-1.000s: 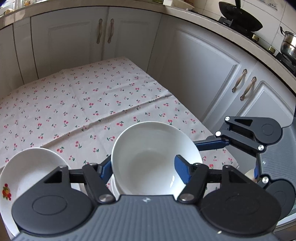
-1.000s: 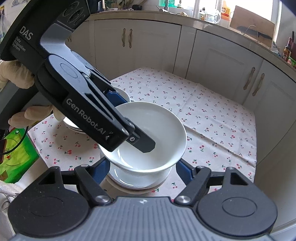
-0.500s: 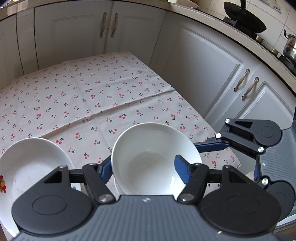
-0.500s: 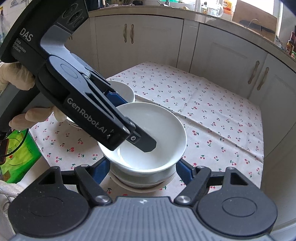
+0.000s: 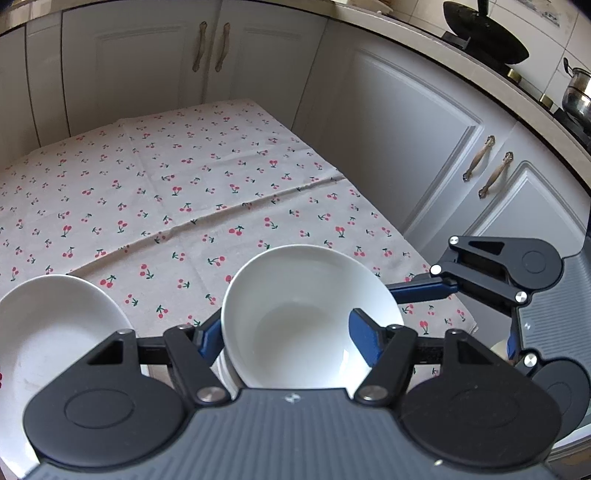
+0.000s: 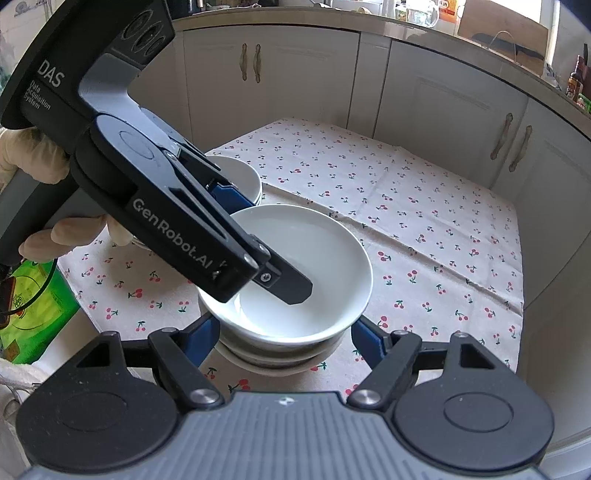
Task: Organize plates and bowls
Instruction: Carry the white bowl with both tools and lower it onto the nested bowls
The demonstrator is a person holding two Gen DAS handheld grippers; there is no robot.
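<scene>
Left tongs (image 5: 284, 325) angled steeply down over the white bowl (image 5: 295, 314), straddling its wall: 1 blue pad (image 5: 208, 338) outside the rim on the left, the other inside, low against the inner slope. Part open. Outer pad right at the rim, looks touching. Cannot tell whether the 2 pads actually squeeze the wall, so grip unconfirmed. From the right cam: black back of the inner finger reaching to approx. the middle of the bowl floor, outer finger tucked between this bowl and a 2nd bowl (image 6: 240, 173) just behind it.

Bowl upright, top piece of a short stack (image 6: 280, 356) of white dishes, near the front edge of the cherry-print cloth (image 5: 184, 184).

Right tongs (image 6: 286, 326) also angled down, opened wider than the stack, 1 blue finger each side of it, just under the top bowl's rim. Left finger close against the dishes, narrow dark gap on the right side; nothing clamped. In the left cam, same tongs to the right of the bowl, far fingertip just beside its rim.

2nd bowl w/ more dishes under it, just beside the main stack on its left; contact not clear. Gloved hand (image 6: 33, 166) on the left tongs' handle. White cupboards (image 5: 406, 129) round 2 sides of the cloth; black wok (image 5: 484, 33) & steel pot (image 5: 576, 96) on the counter at upper right.
</scene>
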